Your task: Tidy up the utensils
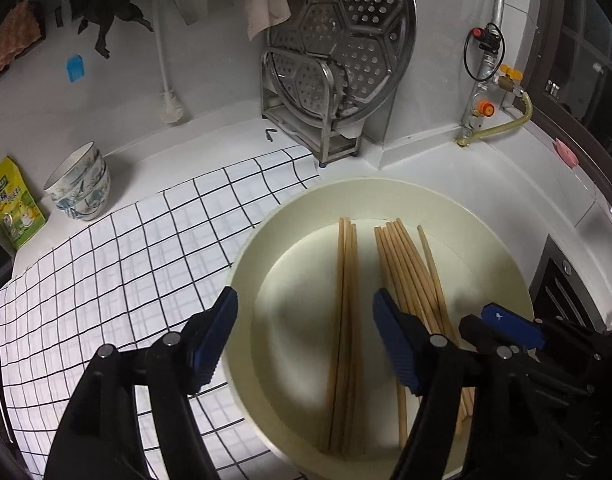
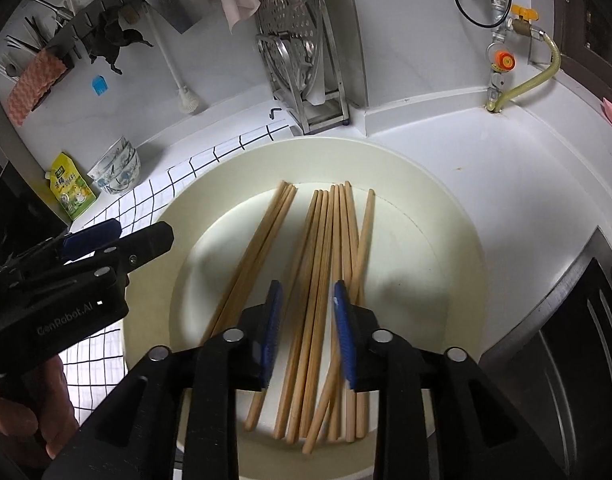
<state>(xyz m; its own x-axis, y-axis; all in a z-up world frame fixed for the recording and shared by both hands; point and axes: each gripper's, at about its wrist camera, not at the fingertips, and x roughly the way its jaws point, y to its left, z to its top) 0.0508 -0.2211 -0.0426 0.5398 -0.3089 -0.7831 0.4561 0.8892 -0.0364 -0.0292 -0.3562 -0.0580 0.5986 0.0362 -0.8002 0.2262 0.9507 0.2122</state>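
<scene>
A cream round plate [image 1: 385,190] [image 2: 306,148] holds two groups of wooden chopsticks. In the left wrist view a tight bundle [image 1: 345,300] lies between the fingers of my left gripper [image 1: 306,316], which stands open and does not touch it. A looser group of several chopsticks [image 1: 409,268] lies to its right, under my right gripper [image 1: 501,320]. In the right wrist view my right gripper [image 2: 307,294] hangs open over that looser group [image 2: 329,256], its blue pads apart and clear of the sticks. The tight bundle [image 2: 258,248] lies left of it, near my left gripper [image 2: 118,236].
The plate sits partly on a black-and-white checked cloth [image 1: 126,264]. Behind stand a metal rack with a perforated steamer tray [image 1: 337,60], stacked patterned bowls [image 1: 80,184] and a yellow packet [image 1: 14,204]. A gas pipe with valve [image 1: 485,76] and a stove edge [image 1: 561,280] are at right.
</scene>
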